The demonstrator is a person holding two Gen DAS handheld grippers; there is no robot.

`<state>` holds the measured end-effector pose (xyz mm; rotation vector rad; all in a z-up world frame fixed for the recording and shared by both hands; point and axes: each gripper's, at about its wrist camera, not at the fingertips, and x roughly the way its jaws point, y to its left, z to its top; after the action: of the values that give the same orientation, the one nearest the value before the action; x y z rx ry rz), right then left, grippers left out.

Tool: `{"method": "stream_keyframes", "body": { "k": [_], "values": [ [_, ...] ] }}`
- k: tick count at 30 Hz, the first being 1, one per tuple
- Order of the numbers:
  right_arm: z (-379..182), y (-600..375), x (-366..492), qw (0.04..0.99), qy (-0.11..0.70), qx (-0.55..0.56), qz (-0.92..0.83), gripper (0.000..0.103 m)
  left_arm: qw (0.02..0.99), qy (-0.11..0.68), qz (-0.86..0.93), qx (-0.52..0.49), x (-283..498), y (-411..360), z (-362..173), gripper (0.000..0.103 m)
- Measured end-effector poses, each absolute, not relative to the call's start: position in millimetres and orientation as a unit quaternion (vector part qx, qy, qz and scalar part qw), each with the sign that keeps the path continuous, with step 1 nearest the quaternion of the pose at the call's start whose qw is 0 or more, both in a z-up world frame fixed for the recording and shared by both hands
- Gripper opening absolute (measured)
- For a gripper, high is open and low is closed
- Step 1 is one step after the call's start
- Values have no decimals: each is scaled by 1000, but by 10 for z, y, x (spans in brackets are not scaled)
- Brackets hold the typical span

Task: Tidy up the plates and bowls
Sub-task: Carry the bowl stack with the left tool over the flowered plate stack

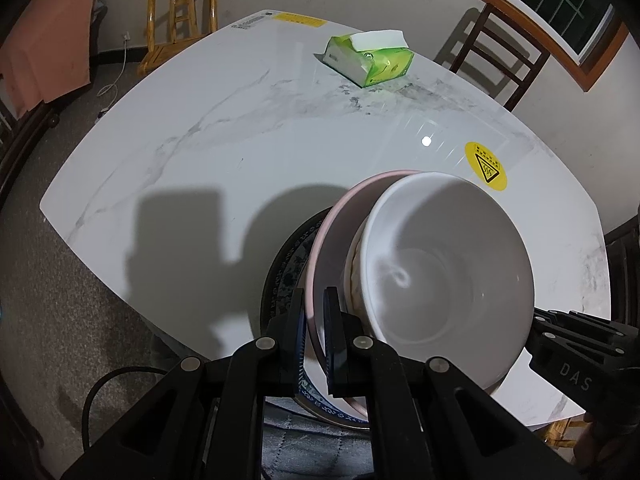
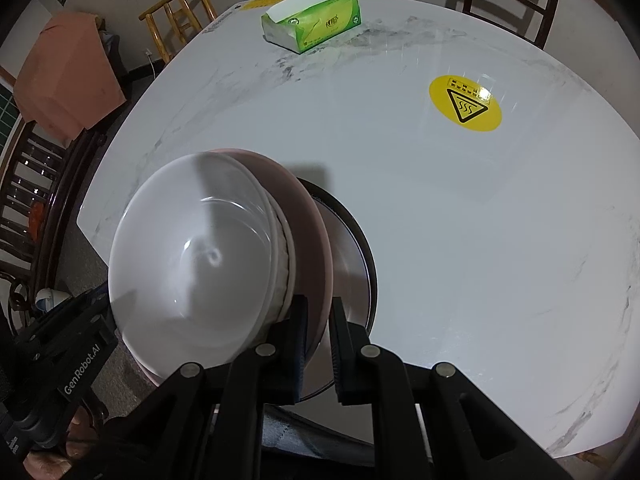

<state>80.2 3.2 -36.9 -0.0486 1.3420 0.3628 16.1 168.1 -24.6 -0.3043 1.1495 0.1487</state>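
Note:
A white bowl (image 1: 448, 272) (image 2: 192, 248) sits nested in a cream ribbed bowl (image 1: 354, 276) (image 2: 286, 268). Both stand on a pink plate (image 1: 334, 232) (image 2: 308, 216). My left gripper (image 1: 315, 320) is shut on the pink plate's near rim. My right gripper (image 2: 320, 330) is shut on that plate's opposite rim. Beneath the pink plate lies a dark-rimmed plate with a blue pattern (image 1: 286, 272) (image 2: 354, 264), at the near edge of the white marble table (image 1: 200, 140) (image 2: 440, 220). Whether the pink plate touches it I cannot tell.
A green tissue pack (image 1: 370, 58) (image 2: 314, 24) lies at the far side of the table. A yellow warning sticker (image 1: 485, 166) (image 2: 465, 103) is stuck to the top. A light wooden chair (image 1: 180, 20) and a dark chair (image 1: 500, 52) stand behind the table.

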Motion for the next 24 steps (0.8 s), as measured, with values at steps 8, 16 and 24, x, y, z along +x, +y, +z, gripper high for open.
{"method": "stream_keyframes", "body": {
  "k": [8, 16, 24],
  "values": [
    [-369, 35, 792, 770, 615, -20, 168, 12, 826, 540, 67, -147, 150, 1692, -265, 4],
    [-348, 78, 744, 782, 600, -36, 168, 14, 830, 535, 74, -140, 141, 1692, -261, 3],
    [-349, 59, 723, 787, 593, -29, 169, 14, 834, 529, 80, -132, 133, 1677, -255, 5]
  ]
}}
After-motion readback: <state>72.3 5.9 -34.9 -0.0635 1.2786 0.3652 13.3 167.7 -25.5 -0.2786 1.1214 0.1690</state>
